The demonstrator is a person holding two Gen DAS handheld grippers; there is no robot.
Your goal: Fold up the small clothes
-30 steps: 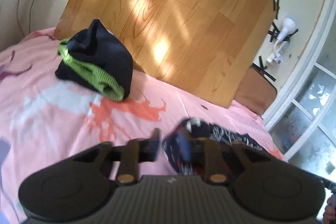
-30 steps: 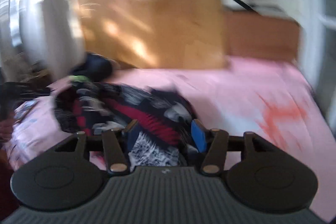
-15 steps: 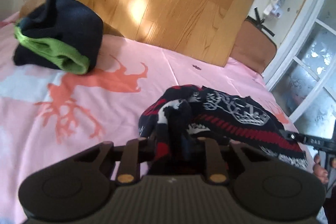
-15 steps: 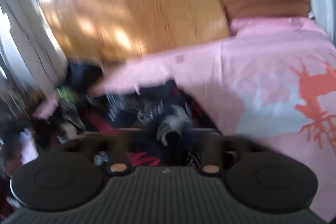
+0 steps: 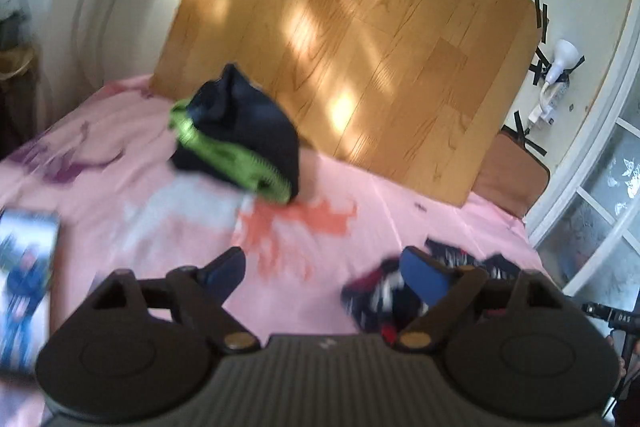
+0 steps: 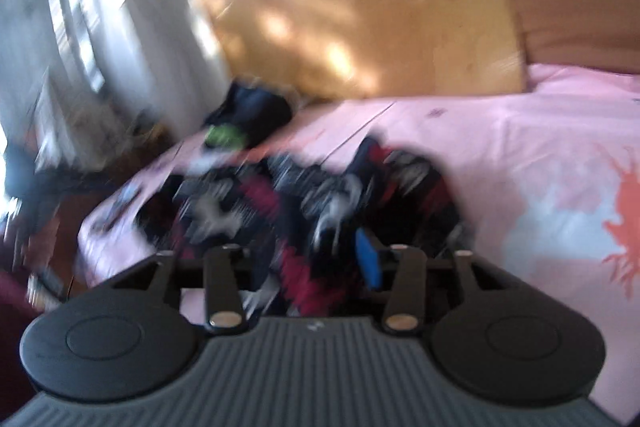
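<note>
A bed with a pink sheet point(image 5: 400, 195) printed with orange, grey and purple shapes. A wood-grain board point(image 5: 360, 39) leans against the pale wall behind it — sunlight dapples it. A white lamp point(image 5: 564, 61) is taped to the wall, beside a brown headboard point(image 5: 512, 171). A phone point(image 5: 24, 291) lies at the sheet's left edge — blurred.

patterned garment point(image 6: 320, 203) motion-blurred, phone point(image 5: 24, 291) edge-cropped

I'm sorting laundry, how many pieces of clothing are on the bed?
2: a folded navy garment with green trim near the wooden board, and a crumpled navy, red and white patterned garment at the bed's edge. Others may be hidden.
</note>
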